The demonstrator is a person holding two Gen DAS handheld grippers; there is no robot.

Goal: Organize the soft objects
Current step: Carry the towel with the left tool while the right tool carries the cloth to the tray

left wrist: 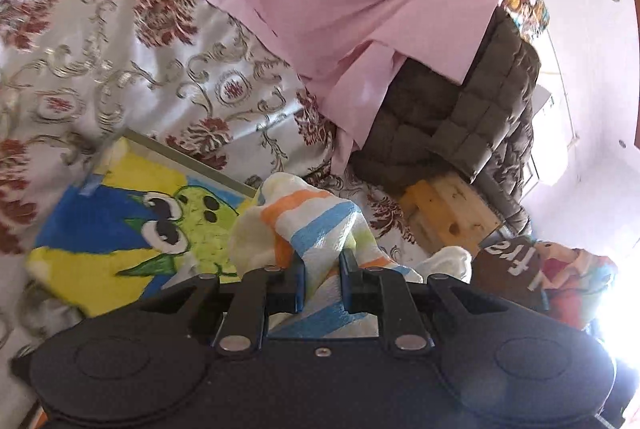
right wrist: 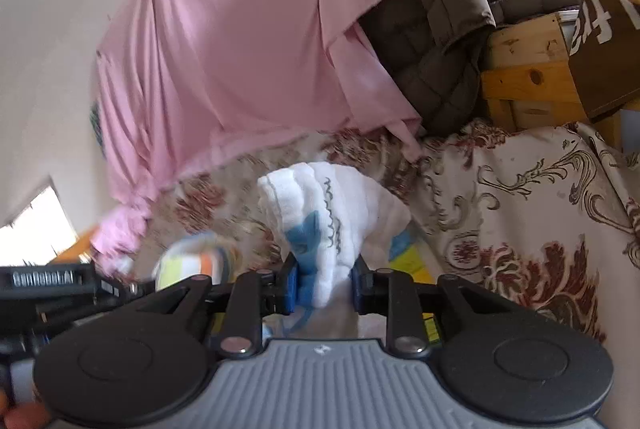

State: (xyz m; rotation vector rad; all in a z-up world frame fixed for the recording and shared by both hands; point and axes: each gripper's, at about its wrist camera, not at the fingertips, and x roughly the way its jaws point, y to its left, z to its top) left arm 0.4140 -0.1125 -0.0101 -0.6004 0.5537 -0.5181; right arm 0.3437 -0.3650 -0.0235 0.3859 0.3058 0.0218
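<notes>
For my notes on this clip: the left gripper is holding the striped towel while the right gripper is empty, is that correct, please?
Not quite. The left gripper does hold the striped towel, but the right gripper is not empty: the right wrist view shows its jaws shut on a white cloth with blue stitching.

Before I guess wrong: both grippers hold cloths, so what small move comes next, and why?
Probably carry both on toward the brown bag. The left gripper is shut on the striped cloth, the right gripper on the white cloth, and both cloths hang clear of the bedspread.
</notes>
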